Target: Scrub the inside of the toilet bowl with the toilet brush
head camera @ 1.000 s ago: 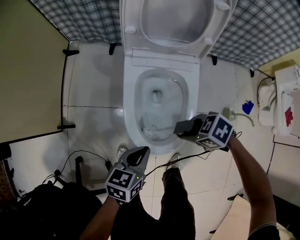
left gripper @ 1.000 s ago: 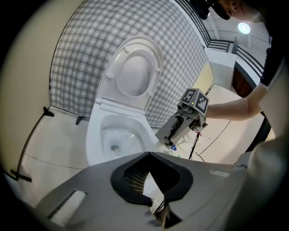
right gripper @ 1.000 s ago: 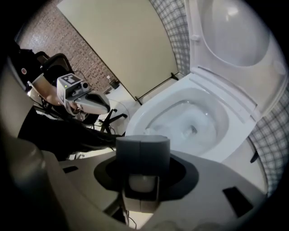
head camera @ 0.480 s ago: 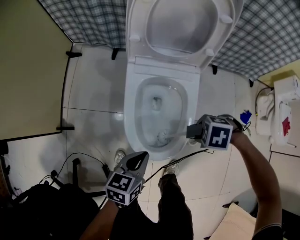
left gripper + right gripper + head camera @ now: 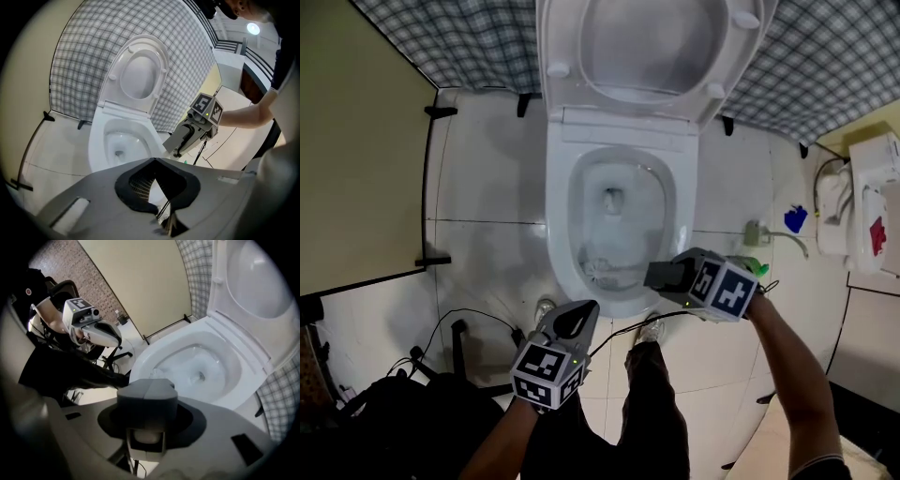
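Observation:
The white toilet bowl (image 5: 558, 216) stands with its lid (image 5: 647, 47) raised. The brush head (image 5: 602, 269) lies low against the bowl's front left inner wall. My right gripper (image 5: 661, 277) hangs over the front right rim, shut on the brush handle. In the right gripper view the jaws (image 5: 146, 390) are closed round the handle, and the brush head (image 5: 159, 373) peeks out above them inside the bowl (image 5: 154, 350). My left gripper (image 5: 577, 319) hangs in front of the toilet, shut and holding nothing. The left gripper view shows the bowl (image 5: 96, 140) and the right gripper (image 5: 177, 151).
Black cables (image 5: 478, 314) and a dark bag (image 5: 394, 412) lie on the tiled floor at the lower left. A beige partition (image 5: 356, 169) closes the left side. A white fixture (image 5: 872, 197) and a blue item (image 5: 795, 218) sit to the right. The person's shoe (image 5: 652, 328) touches the toilet's base.
The right gripper swung right with the brush, then back left. The brush head is again at the bowl's front left. The left gripper has kept its place.

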The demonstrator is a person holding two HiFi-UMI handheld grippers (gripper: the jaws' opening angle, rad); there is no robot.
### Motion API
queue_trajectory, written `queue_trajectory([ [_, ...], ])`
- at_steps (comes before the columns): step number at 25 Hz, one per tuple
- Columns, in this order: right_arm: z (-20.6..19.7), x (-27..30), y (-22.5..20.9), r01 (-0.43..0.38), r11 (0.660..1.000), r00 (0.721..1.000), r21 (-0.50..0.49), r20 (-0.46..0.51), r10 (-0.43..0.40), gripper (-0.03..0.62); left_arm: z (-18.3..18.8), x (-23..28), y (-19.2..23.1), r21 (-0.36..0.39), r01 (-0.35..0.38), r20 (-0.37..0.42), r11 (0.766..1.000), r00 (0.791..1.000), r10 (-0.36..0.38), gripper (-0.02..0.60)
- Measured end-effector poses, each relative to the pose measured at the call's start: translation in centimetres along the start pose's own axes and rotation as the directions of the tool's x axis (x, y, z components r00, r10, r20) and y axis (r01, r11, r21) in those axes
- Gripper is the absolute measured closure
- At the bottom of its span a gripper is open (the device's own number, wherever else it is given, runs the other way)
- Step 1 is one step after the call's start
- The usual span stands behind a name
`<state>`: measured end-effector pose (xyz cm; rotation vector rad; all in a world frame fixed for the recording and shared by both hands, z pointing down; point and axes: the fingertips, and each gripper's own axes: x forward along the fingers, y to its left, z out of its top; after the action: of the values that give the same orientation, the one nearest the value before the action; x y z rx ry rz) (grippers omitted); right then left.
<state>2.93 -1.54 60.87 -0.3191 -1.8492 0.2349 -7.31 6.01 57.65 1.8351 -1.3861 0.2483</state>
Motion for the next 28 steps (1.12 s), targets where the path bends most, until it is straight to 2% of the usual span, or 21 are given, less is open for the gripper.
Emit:
queue_trajectory([
  [2, 0.9, 0.7, -0.3, 0.029, 0.995, 0.993, 0.098, 0.111, -0.040, 0.413, 0.0, 0.1, 0.2, 0.007, 0.002, -0.005, 1.000, 1.000, -0.002, 0.571],
  [5, 2.9, 1.3, -1.4, 0.073, 0.971, 0.956, 0.226, 0.261, -0.132, 0.413, 0.3, 0.6, 0.2, 0.018, 0.011, -0.013, 1.000, 1.000, -0.011, 0.571],
  [8, 4.5, 1.6, -2.8, 0.123, 0.935, 0.907, 0.332, 0.344, -0.241, 0.414, 0.7, 1.1, -0.4, 0.031, 0.029, -0.019, 0.999, 0.999, -0.029, 0.571],
  [11, 5.5, 1.8, -5.1, 0.170, 0.869, 0.839, 0.465, 0.395, -0.375, 0.414, 0.8, 1.4, -0.7, 0.045, 0.047, -0.033, 0.998, 0.998, -0.046, 0.571],
  [13, 6.7, 1.9, -6.4, 0.222, 0.835, 0.795, 0.503, 0.403, -0.454, 0.416, 0.7, 1.5, -0.7, 0.051, 0.055, -0.044, 0.997, 0.998, -0.052, 0.571],
  [16, 8.0, 1.7, -7.9, 0.317, 0.806, 0.745, 0.499, 0.395, -0.538, 0.415, 0.8, 1.3, -0.8, 0.067, 0.063, -0.059, 0.996, 0.996, -0.060, 0.572],
  [20, 8.7, 0.0, -10.4, 0.376, 0.732, 0.660, 0.568, 0.390, -0.642, 0.416, 0.9, 1.0, 0.0, 0.096, 0.062, -0.084, 0.993, 0.995, -0.054, 0.571],
  [24, 7.7, -1.1, -11.5, 0.429, 0.666, 0.615, 0.610, 0.343, -0.710, 0.416, 0.7, 1.1, 0.5, 0.105, 0.057, -0.091, 0.993, 0.995, -0.048, 0.571],
  [28, 4.1, -2.8, -13.0, 0.457, 0.567, 0.569, 0.686, 0.265, -0.779, 0.418, 0.6, 1.5, 0.0, 0.107, 0.074, -0.097, 0.992, 0.993, -0.063, 0.571],
])
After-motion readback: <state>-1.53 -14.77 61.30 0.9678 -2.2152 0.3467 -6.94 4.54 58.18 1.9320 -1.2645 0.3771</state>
